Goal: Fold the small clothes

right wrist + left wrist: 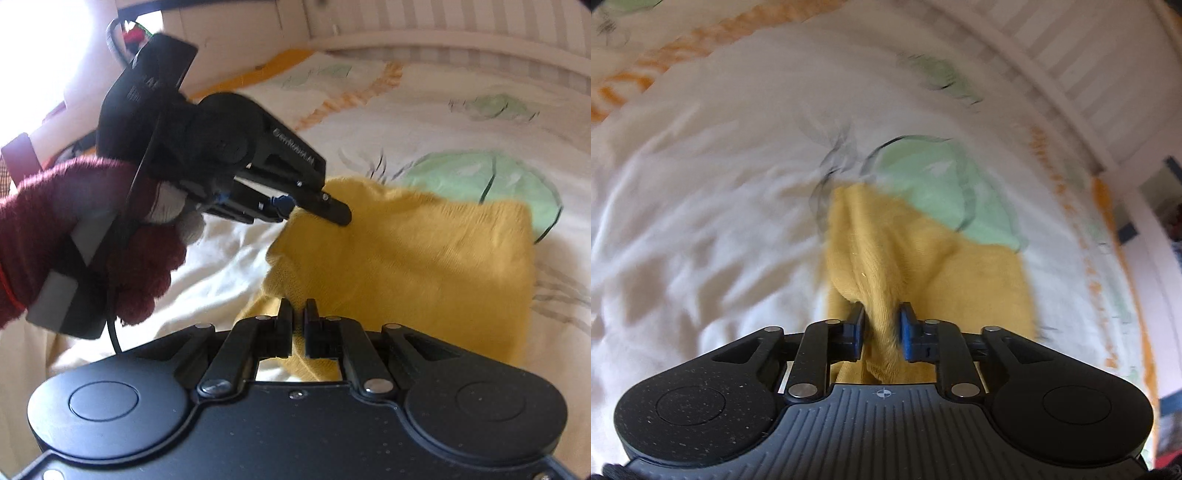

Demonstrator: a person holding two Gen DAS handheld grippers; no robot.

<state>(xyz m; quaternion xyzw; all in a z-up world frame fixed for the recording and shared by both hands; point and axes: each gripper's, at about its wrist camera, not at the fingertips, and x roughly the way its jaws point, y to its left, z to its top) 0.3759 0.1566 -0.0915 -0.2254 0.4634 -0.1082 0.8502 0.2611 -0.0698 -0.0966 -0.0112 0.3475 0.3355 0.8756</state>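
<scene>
A small yellow knit garment [923, 266] lies on the bed cover. In the left wrist view a bunched fold of it fills the narrow gap between the blue pads [908, 328] of my left gripper [882, 325], which is shut on it. The right wrist view shows the same garment [424, 258] spread to the right, with my left gripper [299, 212] pinching its far left corner. My right gripper [298, 321] is at the garment's near edge. Its black fingers [284, 325] stand almost together, with a thin strip of yellow cloth between them.
The white bed cover [701, 184] is wrinkled and printed with green leaves [480, 177] and orange bands. A striped wall or headboard [461, 22] runs along the far side. A hand in a dark red glove [74, 229] holds the left gripper.
</scene>
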